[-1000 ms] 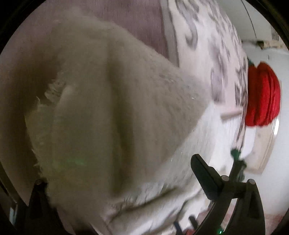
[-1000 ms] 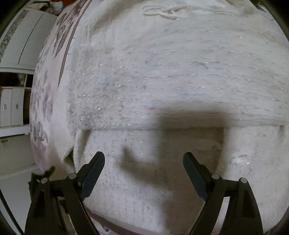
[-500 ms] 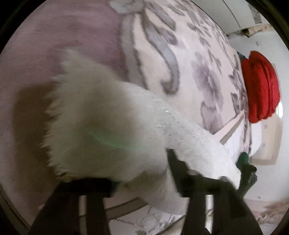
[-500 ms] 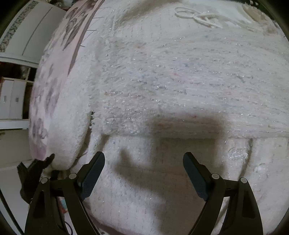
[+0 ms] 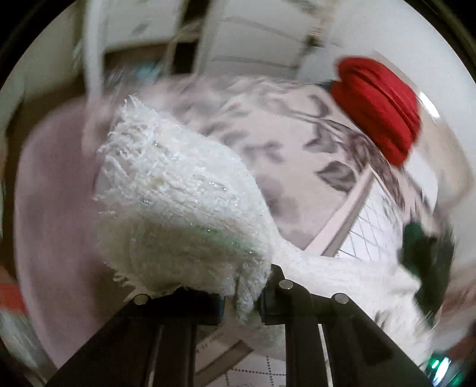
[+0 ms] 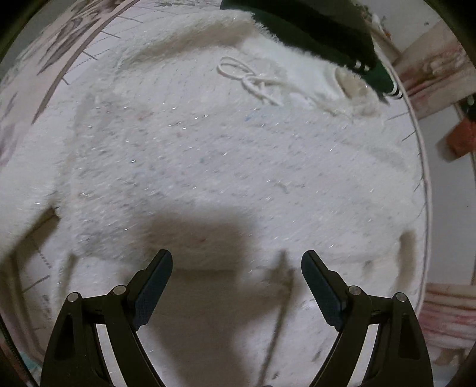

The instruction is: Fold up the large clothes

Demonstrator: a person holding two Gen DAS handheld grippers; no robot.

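Note:
A white fluffy sweater (image 6: 223, 148) lies spread on the bed, its drawstring (image 6: 250, 80) near the neckline at the top. My right gripper (image 6: 236, 268) hovers over its lower part, open, with nothing between its fingers. In the left wrist view, the sweater's frayed sleeve end (image 5: 178, 193) bulges up above my left gripper (image 5: 244, 294). The left jaws are closing down to shut and pinch the fabric between them. The sleeve trails off to the right towards the sweater's body (image 5: 342, 268).
The bed cover (image 5: 297, 143) is pale with grey flowers and a mauve part on the left. A red folded stack (image 5: 377, 107) sits at its far edge. A dark green garment (image 6: 312, 26) overlaps the sweater's top. White cabinets stand behind.
My left gripper closed on the sleeve end, lifted it off the bed and rolled. My right gripper stayed open and drifted over the sweater, so the neckline came into view.

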